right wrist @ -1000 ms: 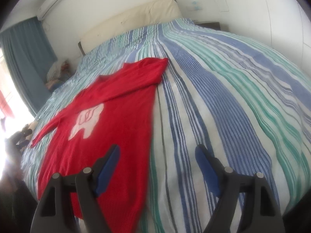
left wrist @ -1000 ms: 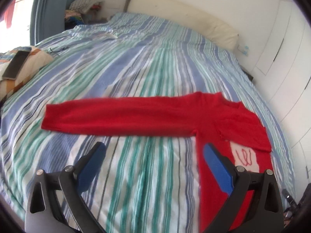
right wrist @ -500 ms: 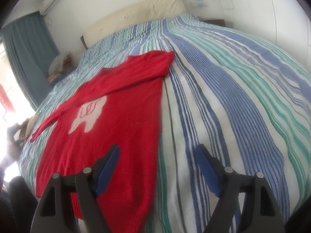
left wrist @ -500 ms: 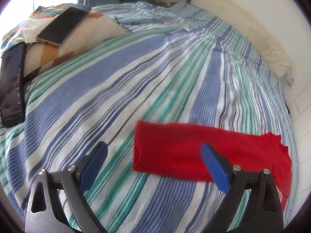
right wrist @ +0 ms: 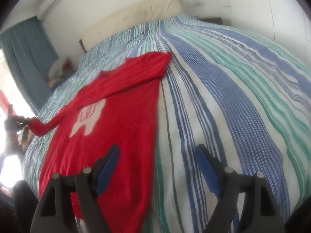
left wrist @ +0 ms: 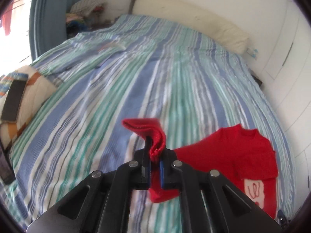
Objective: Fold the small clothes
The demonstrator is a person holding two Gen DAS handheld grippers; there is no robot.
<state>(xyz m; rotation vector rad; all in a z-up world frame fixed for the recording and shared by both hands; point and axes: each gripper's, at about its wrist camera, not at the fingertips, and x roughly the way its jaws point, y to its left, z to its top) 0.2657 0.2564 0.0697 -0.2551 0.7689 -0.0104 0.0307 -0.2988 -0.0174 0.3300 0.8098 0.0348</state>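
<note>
A small red sweater (right wrist: pixel 116 116) with a white patch on its chest lies flat on the striped bedspread (right wrist: pixel 233 97). Its far sleeve is folded across the shoulders. My left gripper (left wrist: pixel 155 155) is shut on the cuff of the other sleeve (left wrist: pixel 153 136) and holds it lifted off the bed; the sweater body (left wrist: pixel 233 155) lies to its right. In the right wrist view that sleeve (right wrist: pixel 42 125) stretches left to the left gripper (right wrist: pixel 21 121). My right gripper (right wrist: pixel 157 161) is open and empty, hovering over the sweater's near right edge.
A cream headboard cushion (left wrist: pixel 194 17) runs along the far end of the bed. A patterned pillow (left wrist: pixel 23 99) with a dark phone on it lies at the left. A pile of clothes (left wrist: pixel 85 9) sits by the blue curtain (left wrist: pixel 46 19). White wardrobe doors (left wrist: pixel 287 58) stand at the right.
My left gripper went from open over the sleeve end to shut on the cuff and has lifted it. My right gripper stayed open, drifting slightly over the sweater's edge.
</note>
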